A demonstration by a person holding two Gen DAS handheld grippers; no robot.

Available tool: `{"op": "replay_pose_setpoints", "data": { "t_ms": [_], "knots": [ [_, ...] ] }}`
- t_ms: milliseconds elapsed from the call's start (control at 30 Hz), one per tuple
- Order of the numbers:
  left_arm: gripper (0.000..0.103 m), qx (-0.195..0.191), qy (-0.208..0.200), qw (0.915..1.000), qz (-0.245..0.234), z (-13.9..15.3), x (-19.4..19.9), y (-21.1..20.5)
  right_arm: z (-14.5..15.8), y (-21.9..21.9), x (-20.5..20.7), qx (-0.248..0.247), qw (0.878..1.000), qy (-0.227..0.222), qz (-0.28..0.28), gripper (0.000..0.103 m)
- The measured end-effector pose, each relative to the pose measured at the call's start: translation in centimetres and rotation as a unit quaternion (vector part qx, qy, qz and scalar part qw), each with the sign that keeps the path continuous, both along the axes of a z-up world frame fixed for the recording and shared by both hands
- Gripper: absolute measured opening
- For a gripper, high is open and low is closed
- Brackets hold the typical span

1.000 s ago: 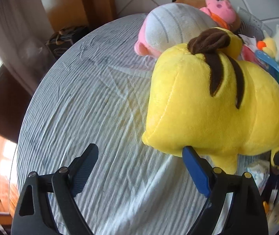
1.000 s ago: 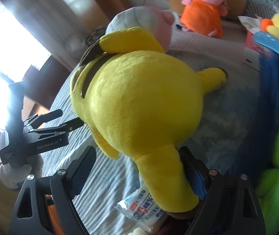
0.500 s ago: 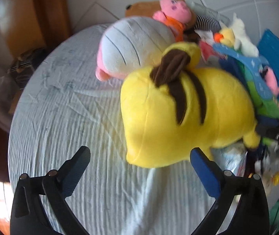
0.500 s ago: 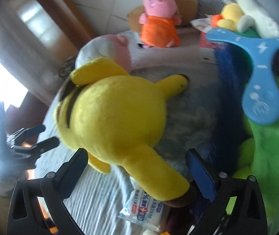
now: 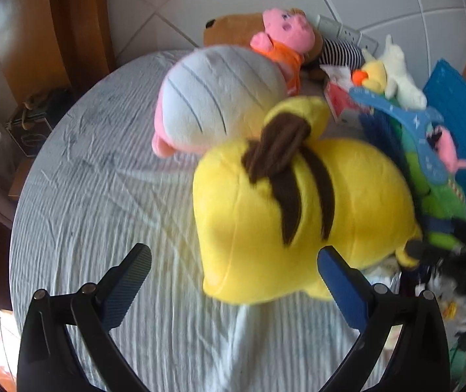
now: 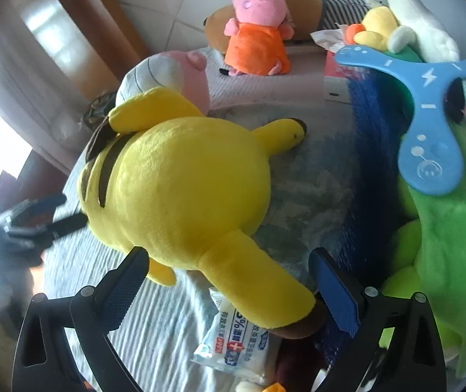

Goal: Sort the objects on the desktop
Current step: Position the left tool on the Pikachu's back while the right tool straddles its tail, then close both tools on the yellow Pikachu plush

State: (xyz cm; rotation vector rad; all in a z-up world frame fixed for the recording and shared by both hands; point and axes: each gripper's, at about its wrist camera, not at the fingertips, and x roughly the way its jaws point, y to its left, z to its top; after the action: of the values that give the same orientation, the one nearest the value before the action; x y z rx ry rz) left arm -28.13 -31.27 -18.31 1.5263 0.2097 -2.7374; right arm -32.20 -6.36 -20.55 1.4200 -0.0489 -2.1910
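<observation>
A large yellow plush toy with brown back stripes (image 5: 301, 215) (image 6: 180, 183) lies lengthwise across the grey striped tablecloth (image 5: 108, 196). Its long ear reaches between the right gripper's (image 6: 229, 281) spread fingers. The left gripper (image 5: 233, 281) is spread too, holding nothing.

Left wrist view. The left gripper (image 5: 233, 281) is seen with its jaws spread wide above a round table (image 5: 102, 196) covered in a pale striped cloth. A yellow plush (image 5: 282, 215) with brown stripes is lying just ahead, near the right-hand finger (image 5: 340, 281). Behind it, a pink and white plush (image 5: 213, 101) and a pig plush in orange (image 5: 282, 39) are shown. A cluttered pile of toys (image 5: 429, 137) is visible at the right edge.
</observation>
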Motion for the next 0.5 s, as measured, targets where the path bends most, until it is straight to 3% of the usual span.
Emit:
{"op": "replay_pose_setpoints", "data": {
  "t_ms": [100,333,500],
  "knots": [
    [0.103,-0.009,0.013,0.9998,-0.01,1.3,-1.8,0.4,-0.5,-0.1,-0.5,-0.005,1.0,-0.008,0.002,0.083],
    [0.089,-0.026,0.009,0.9994,-0.02,1.5,-5.0,1.6,-0.9,-0.1,-0.7,-0.009,1.0,-0.017,0.004,0.082],
    [0.089,-0.01,0.008,0.9999,-0.007,0.6,-1.4,-0.3,-1.2,-0.2,-0.5,-0.005,1.0,-0.012,0.006,0.084]
  ]
}}
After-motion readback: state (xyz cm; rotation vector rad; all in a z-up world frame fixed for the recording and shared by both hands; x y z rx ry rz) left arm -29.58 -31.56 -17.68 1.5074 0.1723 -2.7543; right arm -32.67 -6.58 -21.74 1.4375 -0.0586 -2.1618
